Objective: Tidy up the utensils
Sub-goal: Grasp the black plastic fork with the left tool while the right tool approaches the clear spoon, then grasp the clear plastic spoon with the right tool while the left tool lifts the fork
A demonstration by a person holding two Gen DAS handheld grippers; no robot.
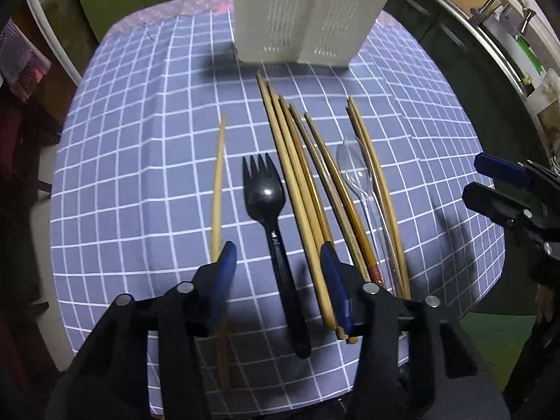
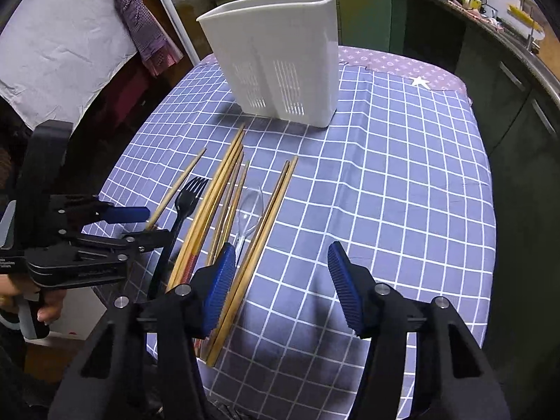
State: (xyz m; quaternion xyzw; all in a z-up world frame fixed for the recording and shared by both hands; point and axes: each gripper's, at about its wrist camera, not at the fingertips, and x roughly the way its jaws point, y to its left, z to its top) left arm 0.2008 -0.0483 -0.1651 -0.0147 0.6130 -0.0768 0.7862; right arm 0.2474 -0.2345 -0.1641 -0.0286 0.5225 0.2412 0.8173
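A white slotted utensil holder (image 1: 308, 17) (image 2: 280, 59) stands upright at the far side of the checked tablecloth (image 1: 140, 140) (image 2: 385, 175). In front of it lie several wooden chopsticks (image 1: 304, 182) (image 2: 217, 196), a lone chopstick (image 1: 218, 175) (image 2: 178, 185), a black plastic fork (image 1: 266, 192) (image 2: 189, 196) and a clear plastic spoon (image 1: 353, 164) (image 2: 250, 210). My left gripper (image 1: 276, 248) (image 2: 133, 224) points down with the fork's handle between its parted blue pads, not touching it. My right gripper (image 2: 281, 245) (image 1: 497, 182) hovers open over bare cloth, its left finger just above the rightmost chopstick pair (image 2: 273, 206).
The table's near and right edges are close to both grippers. A dark counter with a metal faucet (image 1: 504, 3) curves along the right. Green cabinets stand behind the table, and a purple checked cloth (image 2: 140, 17) hangs at the left. A hand (image 2: 49, 308) holds the left gripper's handle.
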